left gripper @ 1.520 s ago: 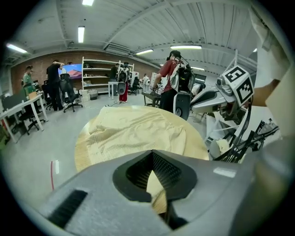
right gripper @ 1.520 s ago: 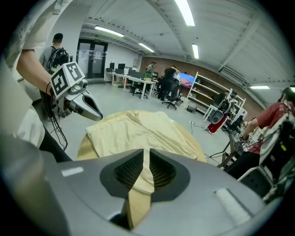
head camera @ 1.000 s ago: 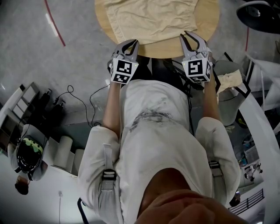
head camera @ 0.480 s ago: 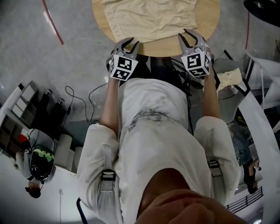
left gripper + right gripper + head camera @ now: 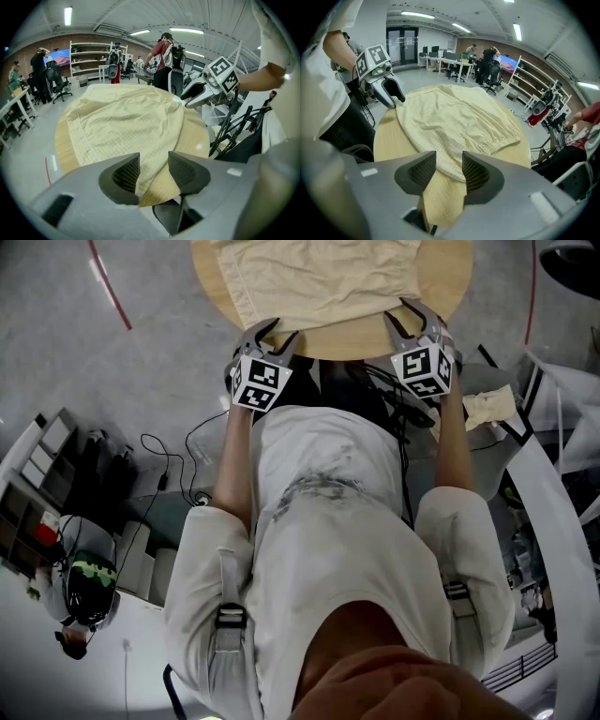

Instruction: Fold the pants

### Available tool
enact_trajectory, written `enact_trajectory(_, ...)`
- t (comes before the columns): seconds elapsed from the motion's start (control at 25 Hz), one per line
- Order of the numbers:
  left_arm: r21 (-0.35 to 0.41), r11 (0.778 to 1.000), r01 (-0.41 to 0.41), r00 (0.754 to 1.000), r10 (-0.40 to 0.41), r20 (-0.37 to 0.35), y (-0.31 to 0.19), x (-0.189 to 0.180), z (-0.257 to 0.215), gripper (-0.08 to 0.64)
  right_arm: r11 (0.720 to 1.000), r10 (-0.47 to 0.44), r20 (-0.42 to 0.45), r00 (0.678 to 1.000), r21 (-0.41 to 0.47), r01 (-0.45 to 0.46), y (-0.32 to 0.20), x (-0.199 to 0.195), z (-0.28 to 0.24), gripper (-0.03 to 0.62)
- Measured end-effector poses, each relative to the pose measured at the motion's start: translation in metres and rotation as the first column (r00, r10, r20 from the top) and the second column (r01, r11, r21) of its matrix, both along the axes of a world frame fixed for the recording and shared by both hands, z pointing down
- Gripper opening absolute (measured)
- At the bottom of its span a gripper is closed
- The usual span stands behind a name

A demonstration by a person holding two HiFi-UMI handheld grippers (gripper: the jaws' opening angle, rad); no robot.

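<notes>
The pants (image 5: 319, 277) lie spread flat on the round wooden counter (image 5: 375, 338), pale yellow and lightly creased. They cover most of the top, with a bare strip of wood along the near rim and on the right side. Their near edge runs from one of your grippers to the other.

Your left gripper (image 5: 267, 337) sits at the near-left corner of the pants, tilted down over the counter's rim. Its fingers (image 5: 126, 176) have just been opening and now stand released. In the left gripper view the corner of the cloth shows in the gap between them, lying on the wood, and neither pad presses on it.

Your right gripper (image 5: 412, 320) sits at the near-right corner, also tilted down. Its fingers (image 5: 476, 173) have just been opening too and stand released, well apart. In the right gripper view the gap between them frames the hem of the pants and bare wood in front of it; the cloth is not pinched.

Each gripper shows in the other's view across the near edge of the pants. Both sit low, near the wood.
</notes>
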State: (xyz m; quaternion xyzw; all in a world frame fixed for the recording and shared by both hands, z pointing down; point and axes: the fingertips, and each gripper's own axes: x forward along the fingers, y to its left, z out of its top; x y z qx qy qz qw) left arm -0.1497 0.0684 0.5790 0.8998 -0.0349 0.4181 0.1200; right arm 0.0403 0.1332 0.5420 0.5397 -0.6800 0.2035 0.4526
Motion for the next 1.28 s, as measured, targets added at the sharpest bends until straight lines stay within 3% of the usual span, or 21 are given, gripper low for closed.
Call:
enact_trajectory(0.36, -0.021, 0.999, 0.032, 0.999, -0.031, 0.039, 0.0, -0.004, 0.01, 0.236, 0.994, -0.079, -0.024, 0.997, -0.084, 0.077, 0.004, 0.011, 0.022, 0.21)
enact_trajectory(0.72, 0.006, 0.997, 0.075, 0.994, -0.075, 0.078, 0.013, -0.006, 0.014, 0.233, 0.98, -0.153, -0.049, 0.987, -0.134, 0.146, 0.025, 0.024, 0.03, 0.209)
enact_trajectory(0.92, 0.029, 0.994, 0.105, 0.99, -0.107, 0.088, 0.007, -0.004, 0.011, 0.184, 0.979, -0.171, -0.061, 0.983, -0.127, 0.162, 0.022, 0.031, 0.03, 0.146)
enact_trajectory(1.04, 0.051, 0.992, 0.116, 0.988, -0.121, 0.095, 0.002, -0.005, 0.013, 0.134, 0.982, -0.16, -0.072, 0.985, -0.111, 0.152, 0.018, 0.035, 0.031, 0.021)
enact_trajectory(1.28, 0.093, 0.988, 0.122, 0.987, -0.131, 0.097, -0.007, -0.006, 0.007, 0.026, 0.983, -0.16, -0.058, 0.985, -0.095, 0.154, 0.016, 0.032, 0.024, 0.018)
